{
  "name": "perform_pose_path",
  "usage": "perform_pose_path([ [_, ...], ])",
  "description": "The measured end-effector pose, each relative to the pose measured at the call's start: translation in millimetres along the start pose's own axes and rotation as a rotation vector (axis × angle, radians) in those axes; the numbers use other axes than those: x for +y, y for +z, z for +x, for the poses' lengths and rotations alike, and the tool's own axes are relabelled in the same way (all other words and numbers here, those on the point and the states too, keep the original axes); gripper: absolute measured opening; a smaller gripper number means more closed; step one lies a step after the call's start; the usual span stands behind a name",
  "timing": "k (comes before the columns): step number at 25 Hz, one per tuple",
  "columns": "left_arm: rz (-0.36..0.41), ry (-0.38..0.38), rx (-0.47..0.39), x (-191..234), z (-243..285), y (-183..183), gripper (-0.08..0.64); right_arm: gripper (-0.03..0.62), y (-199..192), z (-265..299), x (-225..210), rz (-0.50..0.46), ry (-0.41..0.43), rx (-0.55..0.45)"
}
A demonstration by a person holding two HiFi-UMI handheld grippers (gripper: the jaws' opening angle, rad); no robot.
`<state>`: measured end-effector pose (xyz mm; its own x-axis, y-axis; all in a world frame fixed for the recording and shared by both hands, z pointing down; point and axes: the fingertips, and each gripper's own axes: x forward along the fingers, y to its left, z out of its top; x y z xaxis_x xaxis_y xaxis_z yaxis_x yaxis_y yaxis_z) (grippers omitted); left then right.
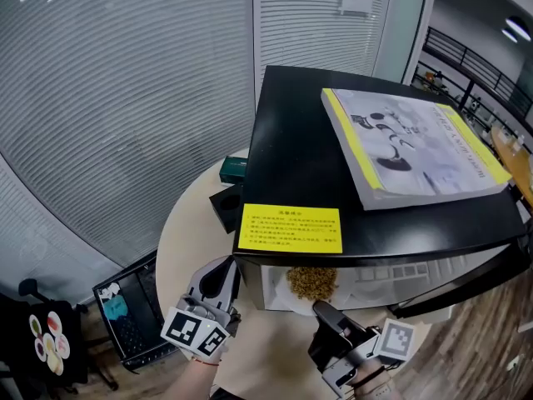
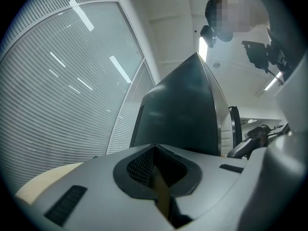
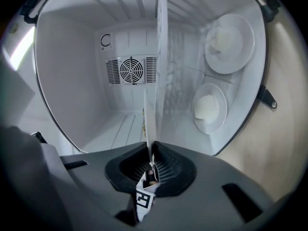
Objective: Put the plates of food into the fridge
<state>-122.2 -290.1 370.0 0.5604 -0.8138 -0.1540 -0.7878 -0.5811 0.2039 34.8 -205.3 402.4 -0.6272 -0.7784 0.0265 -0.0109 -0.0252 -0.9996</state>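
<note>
A black mini fridge (image 1: 333, 165) stands on a round table with its door (image 1: 466, 277) swung open to the right. My right gripper (image 1: 326, 315) is shut on the rim of a white plate of brown food (image 1: 310, 283), which is at the fridge's opening. In the right gripper view this plate (image 3: 156, 81) shows edge-on, reaching from the gripper (image 3: 150, 165) into the white interior. Two more plates of pale food (image 3: 229, 42) (image 3: 209, 108) lie inside, at that view's right. My left gripper (image 1: 218, 283) is shut and empty beside the fridge's left front corner (image 2: 183, 114).
A large yellow-edged book (image 1: 416, 144) lies on the fridge top and a yellow label (image 1: 290, 228) is stuck near its front edge. A green box (image 1: 234, 168) and a black box (image 1: 225, 207) sit on the table (image 1: 187, 240) left of the fridge. A fan grille (image 3: 131, 70) is on the back wall.
</note>
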Motion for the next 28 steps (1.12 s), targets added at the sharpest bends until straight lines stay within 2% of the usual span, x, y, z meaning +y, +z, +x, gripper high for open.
perform_pose_path([
  [16,-0.012,-0.010,-0.002,1.2,0.7,-0.7,0.006,0.024,23.1,26.3,-0.9,0.032,-0.017,-0.067],
  [22,-0.021,-0.022,0.005,0.7,2.0,-4.4,0.006,0.025,24.5,27.1,-3.0,0.103,-0.040,-0.115],
  [24,-0.025,-0.027,0.007,-1.0,2.8,-5.7,0.006,0.025,24.7,27.1,-2.9,0.087,-0.076,-0.134],
  [28,-0.031,-0.031,0.007,-2.1,3.7,-7.4,0.006,0.025,24.8,28.8,-0.1,-0.034,-0.169,-0.167],
])
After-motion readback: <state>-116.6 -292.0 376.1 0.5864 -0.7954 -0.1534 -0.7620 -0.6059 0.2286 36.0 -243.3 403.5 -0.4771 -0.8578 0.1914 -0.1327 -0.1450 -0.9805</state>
